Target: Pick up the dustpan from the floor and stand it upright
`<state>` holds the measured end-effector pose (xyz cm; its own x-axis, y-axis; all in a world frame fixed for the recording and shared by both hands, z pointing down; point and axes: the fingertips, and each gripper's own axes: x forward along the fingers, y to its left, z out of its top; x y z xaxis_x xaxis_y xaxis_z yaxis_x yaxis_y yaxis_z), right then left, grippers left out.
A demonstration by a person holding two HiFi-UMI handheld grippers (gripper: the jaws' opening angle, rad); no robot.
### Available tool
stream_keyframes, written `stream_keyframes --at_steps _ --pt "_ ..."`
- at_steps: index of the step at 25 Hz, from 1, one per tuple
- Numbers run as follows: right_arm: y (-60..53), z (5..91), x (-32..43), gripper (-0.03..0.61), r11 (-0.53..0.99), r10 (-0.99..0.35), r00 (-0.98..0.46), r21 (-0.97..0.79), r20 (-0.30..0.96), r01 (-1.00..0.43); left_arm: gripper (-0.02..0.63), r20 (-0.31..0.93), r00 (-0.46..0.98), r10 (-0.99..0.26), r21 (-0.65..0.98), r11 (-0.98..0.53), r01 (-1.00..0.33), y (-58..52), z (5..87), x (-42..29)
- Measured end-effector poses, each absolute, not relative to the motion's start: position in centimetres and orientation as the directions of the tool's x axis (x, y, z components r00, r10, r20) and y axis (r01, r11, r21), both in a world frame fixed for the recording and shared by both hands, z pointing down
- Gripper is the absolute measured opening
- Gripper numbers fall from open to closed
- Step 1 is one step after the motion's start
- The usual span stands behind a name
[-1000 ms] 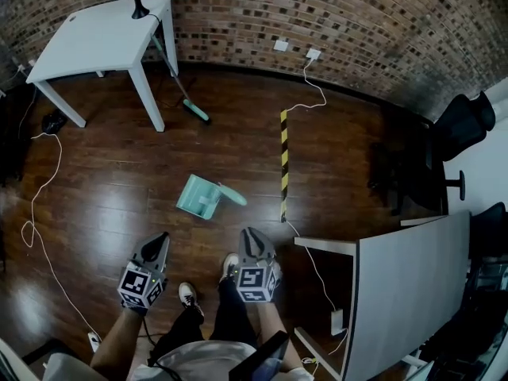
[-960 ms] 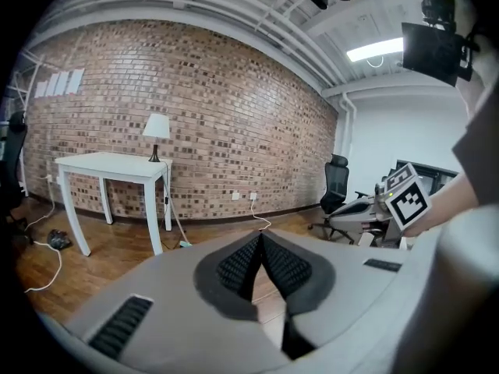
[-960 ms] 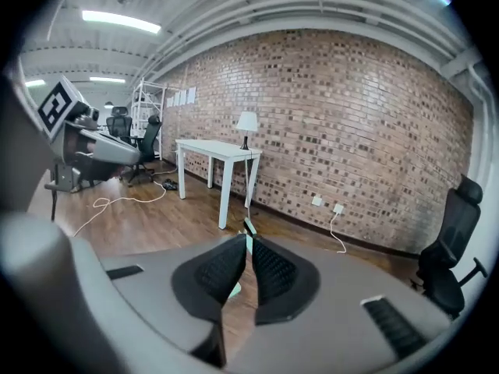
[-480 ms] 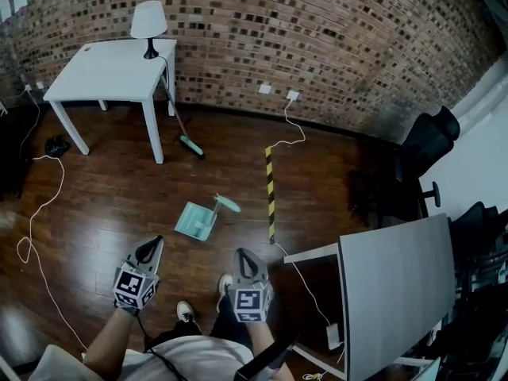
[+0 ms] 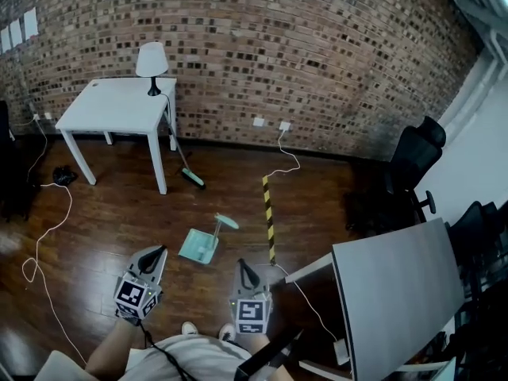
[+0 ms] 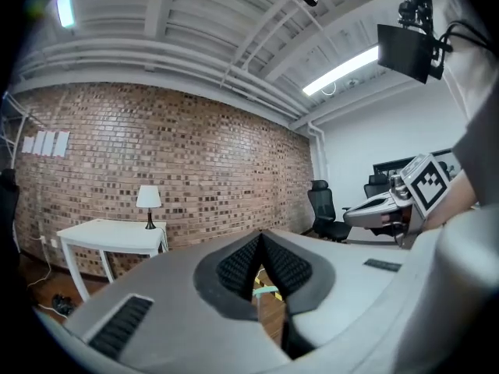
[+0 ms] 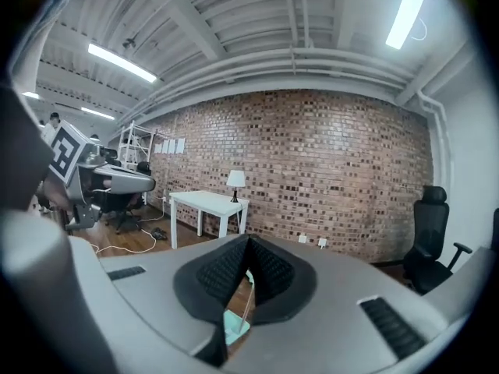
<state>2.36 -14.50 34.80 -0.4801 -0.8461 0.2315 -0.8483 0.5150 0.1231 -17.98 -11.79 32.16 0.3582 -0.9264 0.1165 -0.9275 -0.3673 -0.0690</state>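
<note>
The teal dustpan [image 5: 199, 245] lies flat on the wooden floor, its handle [image 5: 225, 221] pointing toward the back right. Both grippers hover near the person's body, well short of it and above the floor. My left gripper [image 5: 158, 252] is to the dustpan's front left, jaws shut and empty. My right gripper [image 5: 240, 265] is to its front right, also shut with nothing in it. In the left gripper view the jaws [image 6: 260, 238] meet at the tip, and a bit of teal handle [image 6: 267, 291] shows below. Beneath the right gripper's [image 7: 248, 240] closed jaws, the dustpan [image 7: 234, 326] shows in the right gripper view.
A white table [image 5: 119, 105] with a lamp [image 5: 152, 58] stands at the back left, a broom [image 5: 189, 176] leaning by its leg. Yellow-black tape [image 5: 269, 213] runs along the floor right of the dustpan. A white cable [image 5: 49, 228] trails left. A grey desk [image 5: 397, 292] and black chairs [image 5: 414, 161] stand right.
Both grippers have risen and the head view has tilted up, so more of the brick wall shows. The dustpan now looks smaller and farther off; it has not shifted on the floor.
</note>
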Motion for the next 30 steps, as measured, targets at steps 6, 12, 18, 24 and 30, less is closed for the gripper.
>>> stream_keyframes --at_steps 6,12,18,24,30 --pt "-15.0 30.4 5.5 -0.02 0.493 -0.868 -0.484 0.091 0.111 -0.865 -0.006 0.046 0.375 -0.926 -0.057 -0.377 -0.924 -11.7 29.8 -15.3" --pt "-15.1 29.3 6.2 -0.02 0.503 -0.863 -0.498 0.068 0.078 -0.861 -0.006 0.051 0.345 -0.937 -0.049 -0.348 -0.936 -11.3 30.0 -14.4" --pt "-15.4 29.0 7.0 -0.018 0.477 -0.878 -0.474 0.034 0.059 -0.878 -0.006 0.018 0.371 -0.928 -0.052 -0.372 -0.927 -10.7 29.2 -14.4" --pt "-13.5 28.9 6.7 -0.02 0.472 -0.879 -0.464 0.062 0.108 -0.879 -0.006 0.009 0.393 -0.919 -0.057 -0.393 -0.918 -9.2 28.2 -15.2" --pt "-9.8 28.7 6.3 -0.02 0.445 -0.892 -0.43 0.103 0.139 -0.889 -0.006 0.035 0.444 -0.896 -0.073 -0.445 -0.892 -6.3 29.1 -15.7"
